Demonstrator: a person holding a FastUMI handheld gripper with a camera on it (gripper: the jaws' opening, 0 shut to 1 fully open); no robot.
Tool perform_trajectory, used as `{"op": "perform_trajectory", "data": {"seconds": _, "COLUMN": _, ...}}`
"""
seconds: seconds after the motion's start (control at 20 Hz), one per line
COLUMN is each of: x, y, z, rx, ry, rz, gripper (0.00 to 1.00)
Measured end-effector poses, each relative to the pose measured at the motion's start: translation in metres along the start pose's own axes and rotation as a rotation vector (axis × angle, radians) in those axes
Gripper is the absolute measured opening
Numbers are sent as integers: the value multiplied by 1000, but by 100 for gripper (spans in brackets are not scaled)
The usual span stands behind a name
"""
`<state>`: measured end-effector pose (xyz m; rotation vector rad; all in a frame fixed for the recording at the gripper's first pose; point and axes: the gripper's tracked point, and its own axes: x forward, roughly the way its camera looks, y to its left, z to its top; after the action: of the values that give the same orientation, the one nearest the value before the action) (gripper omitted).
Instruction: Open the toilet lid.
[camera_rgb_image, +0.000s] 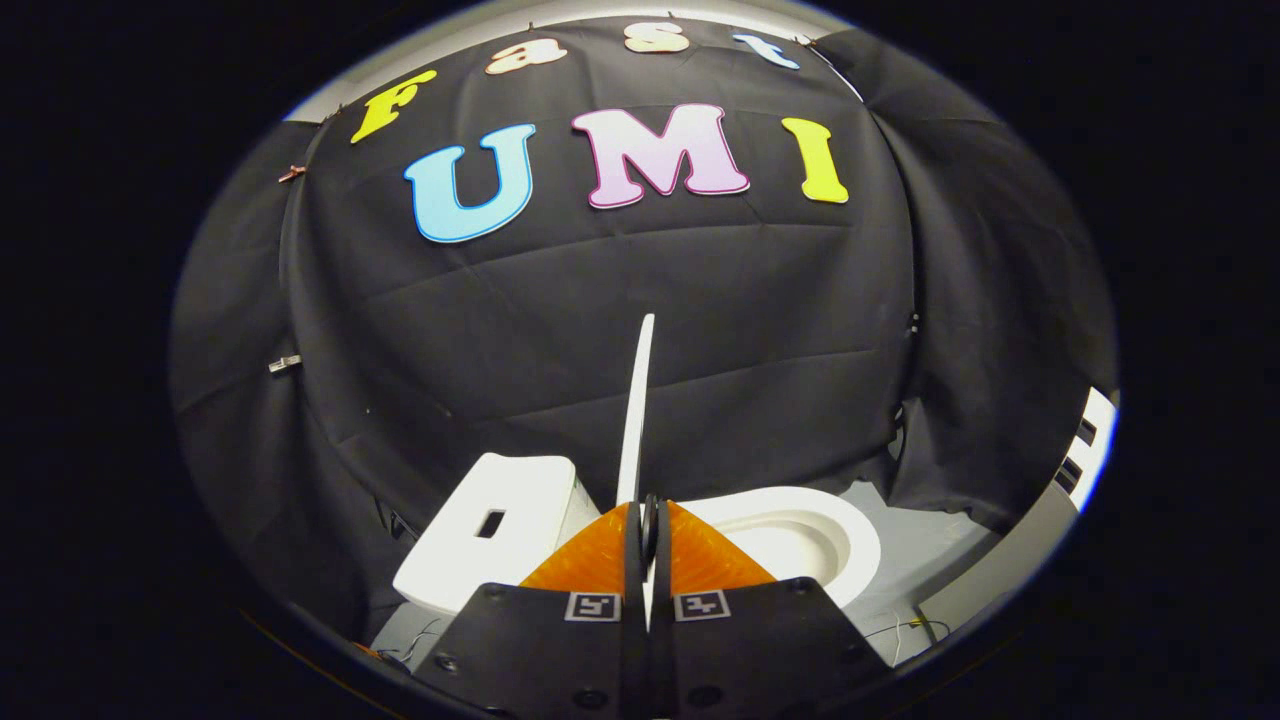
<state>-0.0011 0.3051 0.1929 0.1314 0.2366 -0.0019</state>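
Observation:
A small white toilet stands ahead of me, with its tank (500, 540) to the left of my fingers and its open bowl and seat (810, 535) to the right. The thin white lid (640, 400) shows edge-on and rises nearly upright between tank and bowl. My gripper (648, 515) is shut on the lid's lower edge, one finger (595, 560) pressing each flat side. The part of the lid between the fingers is hidden.
The toilet rests on a grey floor (925, 560) with thin wires (915, 628) lying to the right of the bowl. A white and grey frame post (1085, 450) stands at the far right. Black cloth walls close in behind and on both sides.

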Motion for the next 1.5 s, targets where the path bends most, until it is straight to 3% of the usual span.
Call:
{"op": "perform_trajectory", "data": {"seconds": 0.6, "x": -2, "y": 75, "z": -8, "rx": -131, "ry": -38, "rz": -30, "gripper": 5}}
{"op": "perform_trajectory", "data": {"seconds": 1.3, "x": -1, "y": 154, "z": -29, "rx": -264, "ry": -61, "rz": 4, "gripper": 6}}
{"op": "perform_trajectory", "data": {"seconds": 1.5, "x": 0, "y": 155, "z": -31, "rx": -260, "ry": -66, "rz": 11, "gripper": 8}}
